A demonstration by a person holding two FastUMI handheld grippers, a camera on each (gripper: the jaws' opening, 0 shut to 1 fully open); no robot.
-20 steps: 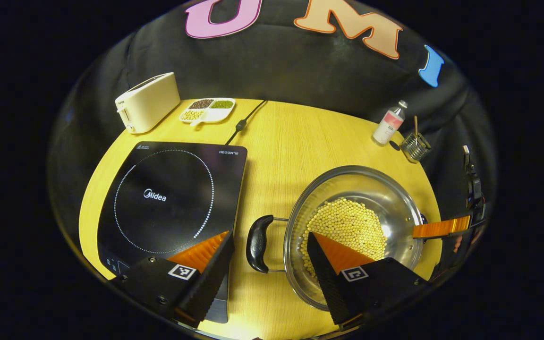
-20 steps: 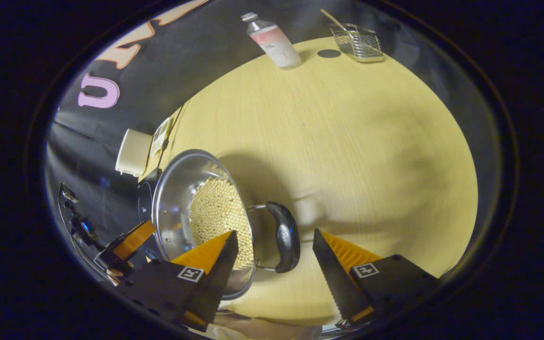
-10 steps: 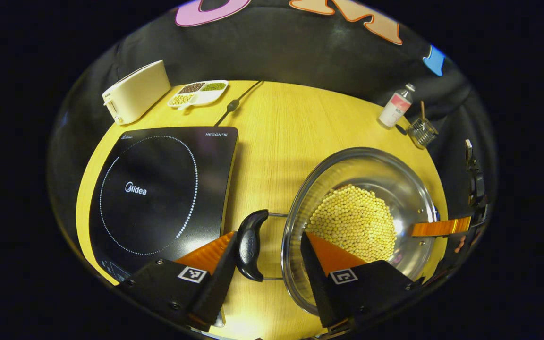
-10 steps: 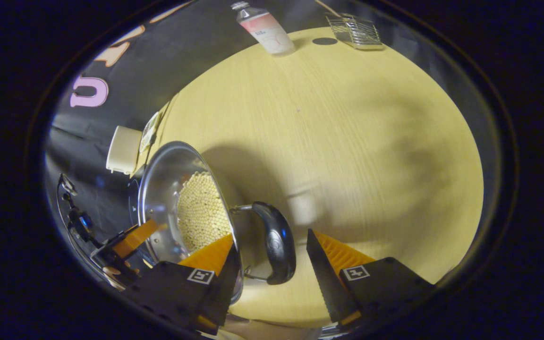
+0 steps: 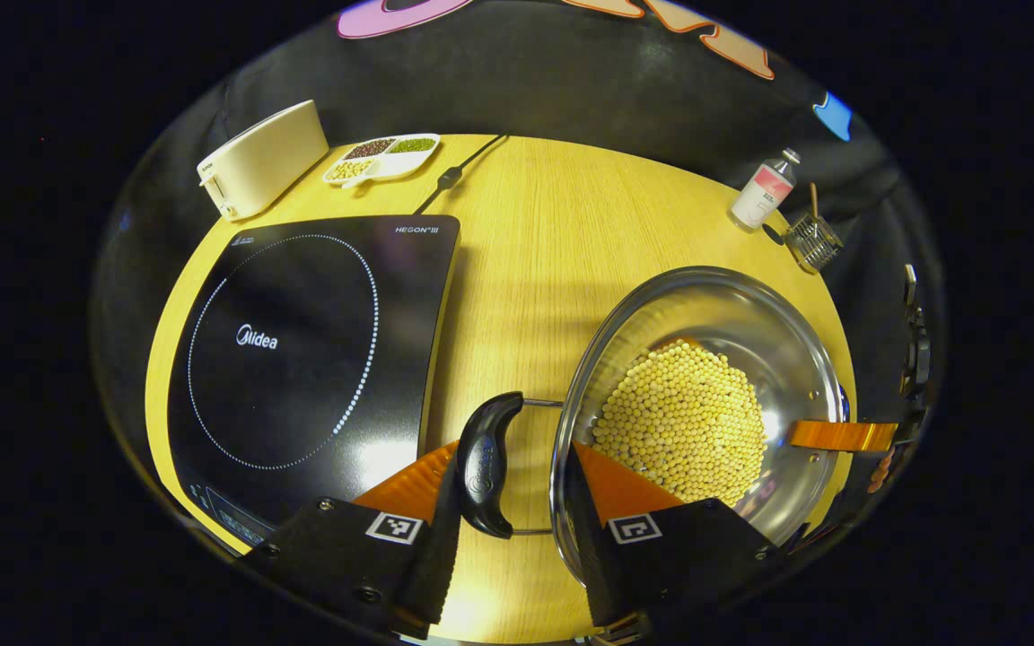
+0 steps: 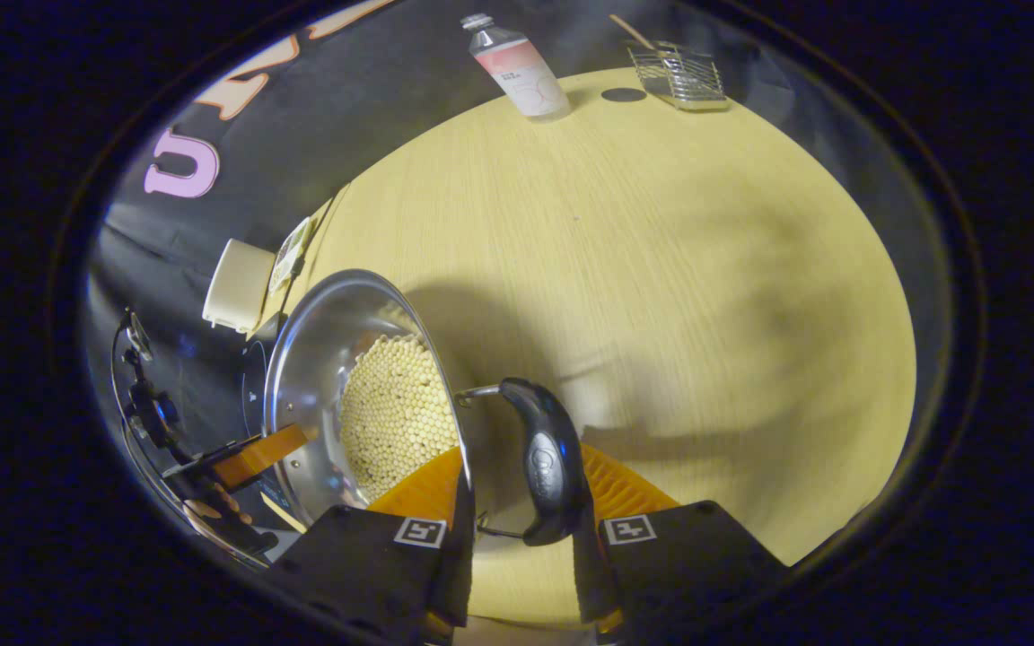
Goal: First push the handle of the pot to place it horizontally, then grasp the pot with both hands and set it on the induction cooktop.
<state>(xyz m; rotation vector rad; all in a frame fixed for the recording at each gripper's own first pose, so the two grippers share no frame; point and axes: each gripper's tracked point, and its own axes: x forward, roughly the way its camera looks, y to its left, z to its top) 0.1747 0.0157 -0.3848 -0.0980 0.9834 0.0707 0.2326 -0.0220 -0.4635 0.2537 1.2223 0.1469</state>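
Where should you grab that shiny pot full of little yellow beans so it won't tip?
Probably by its two black handles, one gripper from each side. The pot is wide and round, and its side handles stick out flat. The left gripper straddles one handle; the right gripper sits around the other handle.

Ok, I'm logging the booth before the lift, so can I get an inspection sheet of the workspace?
Surface: wooden table, with the pot on it.
Job's things: pot holding yellow beans, beside the bare induction cooktop.
Clutter: toaster, divided dish, bottle, wire basket along the far edge.
Grippers: left gripper straddles one pot handle, right gripper the opposite handle; gaps visible, neither clamped.
Cables: black cable behind the cooktop.
Surroundings: black cloth wall.
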